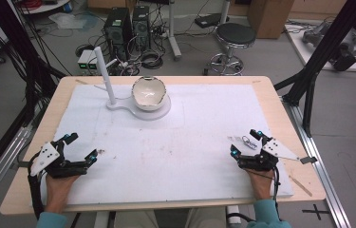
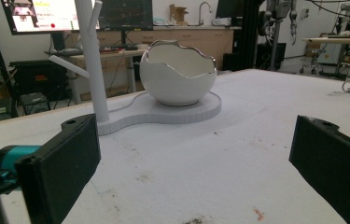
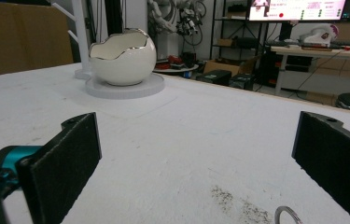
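Observation:
A white eggshell-shaped bowl with a jagged silver rim sits on a white stand base at the back middle of the table. A white branched post rises from the base's left end. My left gripper rests open at the front left, held by a hand, with nothing between its jaws. It faces the bowl and post. My right gripper rests open at the front right. A small metal ring lies on the mat between its jaws. The ring and the bowl also appear in the right gripper view.
A white mat with faint stains covers the wooden table. Behind the table are a black stool, computer towers and floor cables. Black frame struts stand at the right and left.

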{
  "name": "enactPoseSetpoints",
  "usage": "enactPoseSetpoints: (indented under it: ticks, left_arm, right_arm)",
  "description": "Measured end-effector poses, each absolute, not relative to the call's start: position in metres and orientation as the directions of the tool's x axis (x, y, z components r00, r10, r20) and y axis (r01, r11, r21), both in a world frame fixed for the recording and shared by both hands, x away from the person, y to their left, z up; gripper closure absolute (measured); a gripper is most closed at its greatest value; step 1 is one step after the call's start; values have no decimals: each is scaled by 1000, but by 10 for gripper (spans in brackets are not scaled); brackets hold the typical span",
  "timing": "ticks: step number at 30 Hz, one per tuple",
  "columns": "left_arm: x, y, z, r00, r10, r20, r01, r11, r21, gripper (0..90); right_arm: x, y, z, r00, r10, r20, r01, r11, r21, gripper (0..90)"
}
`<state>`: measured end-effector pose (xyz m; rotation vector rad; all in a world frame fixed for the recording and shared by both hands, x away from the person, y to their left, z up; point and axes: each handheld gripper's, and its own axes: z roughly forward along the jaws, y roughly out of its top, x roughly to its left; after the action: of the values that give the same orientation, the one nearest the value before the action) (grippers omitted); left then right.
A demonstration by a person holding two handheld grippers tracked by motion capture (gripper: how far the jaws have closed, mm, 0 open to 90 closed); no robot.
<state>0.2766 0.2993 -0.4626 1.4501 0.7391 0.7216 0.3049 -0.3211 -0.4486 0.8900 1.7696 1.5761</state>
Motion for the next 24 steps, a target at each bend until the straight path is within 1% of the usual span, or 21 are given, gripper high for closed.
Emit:
enactPoseSetpoints:
  ticks: [21, 24]
  left_arm:
    - [276, 300, -463, 592, 806, -9, 11, 4, 1000, 24]
    - [276, 300, -463, 592, 806, -8, 11, 2, 1000, 24]
  right_arm:
    - [305, -321, -448, -597, 802, -9, 83, 73, 994, 5]
    - [305, -322, -444, -592, 806, 3, 92, 64, 994, 5]
